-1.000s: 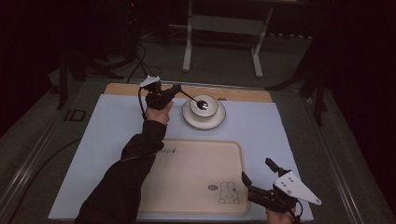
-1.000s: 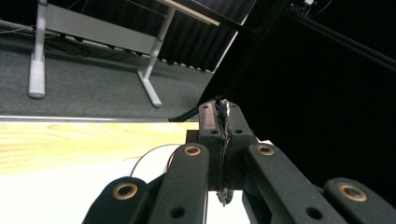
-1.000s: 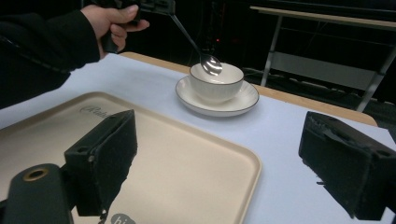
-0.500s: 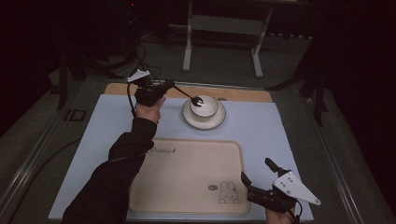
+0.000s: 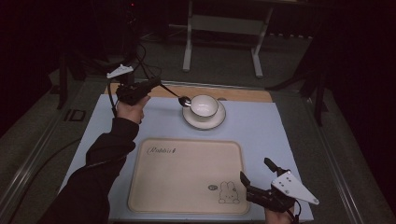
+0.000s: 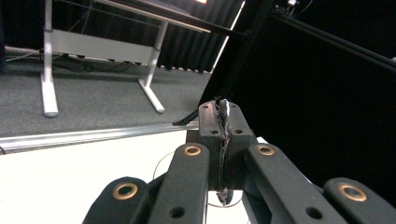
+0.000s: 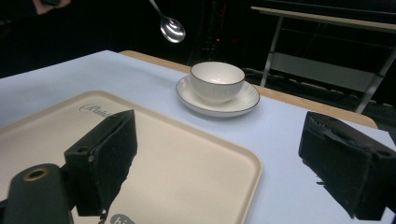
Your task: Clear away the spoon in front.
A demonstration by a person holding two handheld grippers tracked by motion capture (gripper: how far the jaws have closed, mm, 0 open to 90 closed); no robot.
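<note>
From the high view: left gripper (image 5: 156, 85) raised over the far left of the bench (image 5: 280, 126), jaws clamped on the handle of a spoon (image 5: 179, 97). Long axis slanting down and to the right — bowl end hanging just left of the white cup (image 5: 204, 105), clear of its rim. Cup seated on a saucer (image 5: 204, 119) near the far edge. From the left gripper view: jaws pressed together around a thin strip of metal handle (image 6: 224, 108), spoon bowl hidden behind them. From the right gripper view: spoon bowl (image 7: 172, 29) in the air above and left of the cup (image 7: 217, 80), concave face toward the camera. Right gripper (image 5: 261, 182) low at the near right corner, beside the cream tray (image 5: 187, 175) — jaws spread wide, nothing between them. Pale blue bench cover, wooden strip (image 5: 243, 94) along the far edge, grey carpet (image 5: 224, 65) and a white-legged table frame (image 5: 222, 23) beyond, dark room.
</note>
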